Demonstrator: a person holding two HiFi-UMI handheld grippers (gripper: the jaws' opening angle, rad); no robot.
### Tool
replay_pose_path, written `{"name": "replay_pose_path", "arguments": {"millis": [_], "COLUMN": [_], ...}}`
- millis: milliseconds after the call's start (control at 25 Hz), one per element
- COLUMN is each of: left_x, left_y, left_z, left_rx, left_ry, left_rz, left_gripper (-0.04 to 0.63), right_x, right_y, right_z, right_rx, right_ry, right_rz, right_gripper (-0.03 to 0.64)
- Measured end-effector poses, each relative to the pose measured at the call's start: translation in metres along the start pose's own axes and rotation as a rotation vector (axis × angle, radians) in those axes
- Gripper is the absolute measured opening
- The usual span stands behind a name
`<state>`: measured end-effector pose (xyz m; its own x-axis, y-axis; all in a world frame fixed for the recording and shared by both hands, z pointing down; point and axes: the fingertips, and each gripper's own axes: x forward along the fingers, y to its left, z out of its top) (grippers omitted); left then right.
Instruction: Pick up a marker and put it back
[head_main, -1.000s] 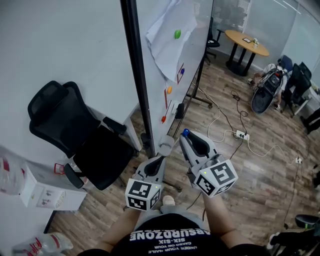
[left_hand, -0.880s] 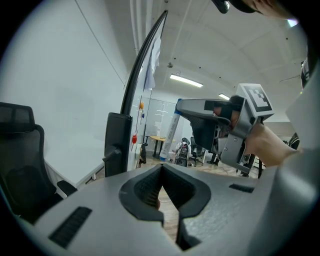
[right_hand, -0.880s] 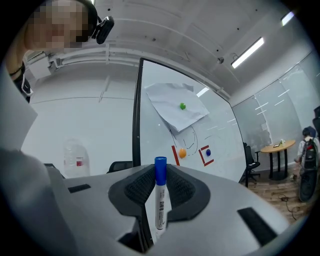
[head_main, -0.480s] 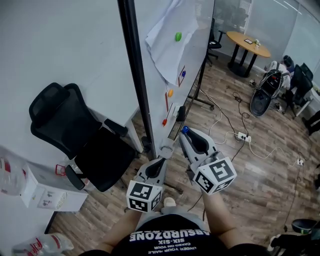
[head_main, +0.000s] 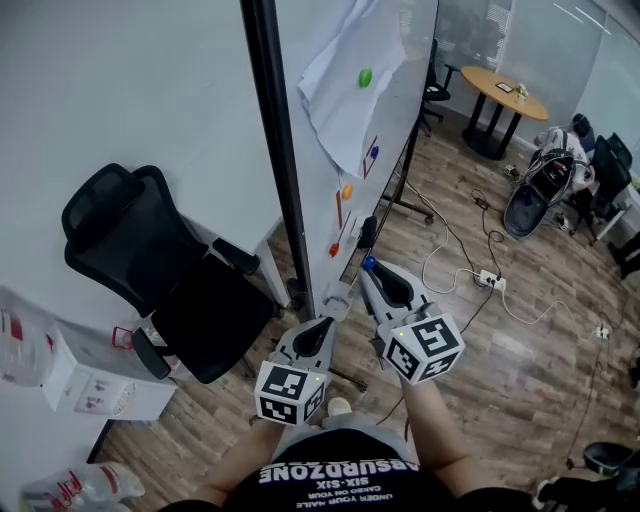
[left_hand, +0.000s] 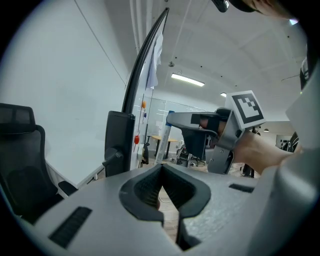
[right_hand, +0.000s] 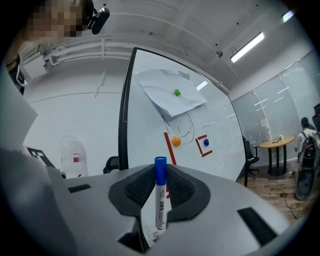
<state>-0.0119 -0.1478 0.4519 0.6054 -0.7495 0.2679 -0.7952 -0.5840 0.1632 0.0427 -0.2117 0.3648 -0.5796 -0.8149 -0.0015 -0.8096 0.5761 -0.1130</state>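
A white marker with a blue cap (right_hand: 159, 200) stands upright between the jaws of my right gripper (right_hand: 160, 172), which is shut on it. In the head view the blue cap (head_main: 369, 263) shows at the right gripper's (head_main: 372, 270) tip, close to the whiteboard's (head_main: 330, 50) lower edge and its tray (head_main: 350, 265). My left gripper (head_main: 335, 298) sits just left of it, lower. In its own view the left gripper (left_hand: 161, 167) has its jaws together with nothing between them, and the held marker (left_hand: 164, 142) shows ahead.
The whiteboard carries paper sheets (head_main: 345, 80) and green (head_main: 365, 77), blue (head_main: 373, 153), orange (head_main: 347, 191) and red (head_main: 334, 250) magnets. A black pole (head_main: 280, 150) frames it. A black office chair (head_main: 150, 260) stands left; floor cables (head_main: 470, 270) and a round table (head_main: 505, 95) lie right.
My right gripper has drifted a little closer to the whiteboard's lower edge, still holding the marker. The left gripper has stayed where it was.
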Motion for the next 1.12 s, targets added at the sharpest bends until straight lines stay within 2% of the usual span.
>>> {"name": "replay_pose_path", "arguments": {"millis": [840, 1120], "left_x": [0.009, 0.011], "left_y": [0.012, 0.016], "left_z": [0.001, 0.0], "left_rx": [-0.014, -0.019], "left_ry": [0.0, 0.001], "left_rz": [0.036, 0.046], "left_gripper": [0.003, 0.003], "right_x": [0.039, 0.046], "right_y": [-0.023, -0.024], "right_z": [-0.076, -0.099], "right_rx": [0.01, -0.016], "right_ry": [0.156, 0.207], "right_rz": [0.018, 0.027], "right_gripper": [0.063, 0.063]}}
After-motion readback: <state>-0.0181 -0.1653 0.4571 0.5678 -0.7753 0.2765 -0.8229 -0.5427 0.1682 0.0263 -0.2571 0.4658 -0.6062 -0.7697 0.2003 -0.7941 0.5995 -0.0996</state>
